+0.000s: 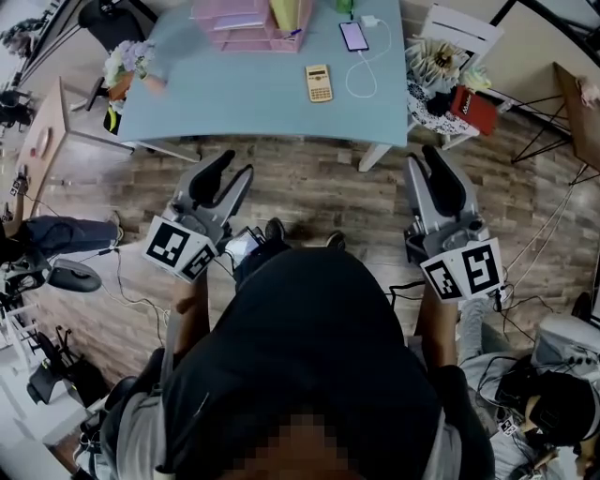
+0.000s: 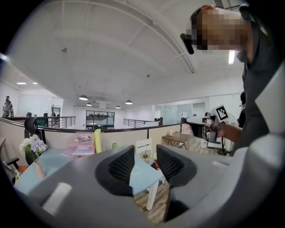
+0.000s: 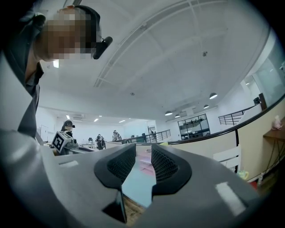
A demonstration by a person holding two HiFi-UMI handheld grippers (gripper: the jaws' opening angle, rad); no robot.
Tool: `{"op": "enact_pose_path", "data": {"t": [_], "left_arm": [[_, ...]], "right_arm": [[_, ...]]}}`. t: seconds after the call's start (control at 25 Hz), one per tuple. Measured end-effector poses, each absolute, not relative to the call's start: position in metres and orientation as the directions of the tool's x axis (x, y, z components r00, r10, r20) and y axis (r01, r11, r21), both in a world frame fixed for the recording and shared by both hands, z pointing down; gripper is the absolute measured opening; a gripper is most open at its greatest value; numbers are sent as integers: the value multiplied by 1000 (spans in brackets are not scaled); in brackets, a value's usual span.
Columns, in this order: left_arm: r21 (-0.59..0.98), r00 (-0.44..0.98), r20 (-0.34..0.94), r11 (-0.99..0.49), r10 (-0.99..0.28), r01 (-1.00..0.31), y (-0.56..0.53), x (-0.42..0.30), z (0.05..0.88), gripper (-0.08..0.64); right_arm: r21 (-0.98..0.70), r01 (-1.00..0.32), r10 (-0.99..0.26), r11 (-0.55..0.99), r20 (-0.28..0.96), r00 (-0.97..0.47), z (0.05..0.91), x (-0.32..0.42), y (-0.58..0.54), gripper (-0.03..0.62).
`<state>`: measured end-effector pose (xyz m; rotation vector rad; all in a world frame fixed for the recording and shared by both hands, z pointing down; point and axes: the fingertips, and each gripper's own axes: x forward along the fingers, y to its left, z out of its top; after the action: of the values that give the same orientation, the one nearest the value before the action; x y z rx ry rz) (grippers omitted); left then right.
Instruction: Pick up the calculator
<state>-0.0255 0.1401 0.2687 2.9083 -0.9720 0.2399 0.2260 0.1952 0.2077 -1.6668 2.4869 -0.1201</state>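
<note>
The calculator (image 1: pixel 319 82), beige with dark keys, lies flat on the light blue table (image 1: pixel 234 94), towards its right side. Both grippers hang over the wooden floor, short of the table's near edge, pointing towards it. My left gripper (image 1: pixel 234 169) is below and left of the calculator; its jaws stand a little apart with nothing between them, and in the left gripper view (image 2: pixel 145 165) the table's corner (image 2: pixel 142 173) shows through the gap. My right gripper (image 1: pixel 424 157) is below and right of it; the right gripper view (image 3: pixel 143 164) shows a narrow empty gap.
A phone (image 1: pixel 353 36) on a white cable (image 1: pixel 361 77) lies beside the calculator. A pink tray (image 1: pixel 246 23) stands at the table's back and a vase of flowers (image 1: pixel 127 66) at its left end. A white chair (image 1: pixel 455 47) with clutter stands to the right. Cables trail on the floor.
</note>
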Motion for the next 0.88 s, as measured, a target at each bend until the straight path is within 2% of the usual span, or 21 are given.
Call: {"op": "enact_pose_path", "data": {"t": [0.28, 0.88], "left_arm": [[15, 812, 168, -822, -559, -569, 116, -19, 269, 204], [27, 920, 128, -926, -371, -378, 25, -25, 267, 204]], "right_arm": [[-152, -927, -939, 344, -70, -337, 209, 228, 185, 92], [-114, -980, -986, 164, -52, -159, 197, 191, 133, 92]]}}
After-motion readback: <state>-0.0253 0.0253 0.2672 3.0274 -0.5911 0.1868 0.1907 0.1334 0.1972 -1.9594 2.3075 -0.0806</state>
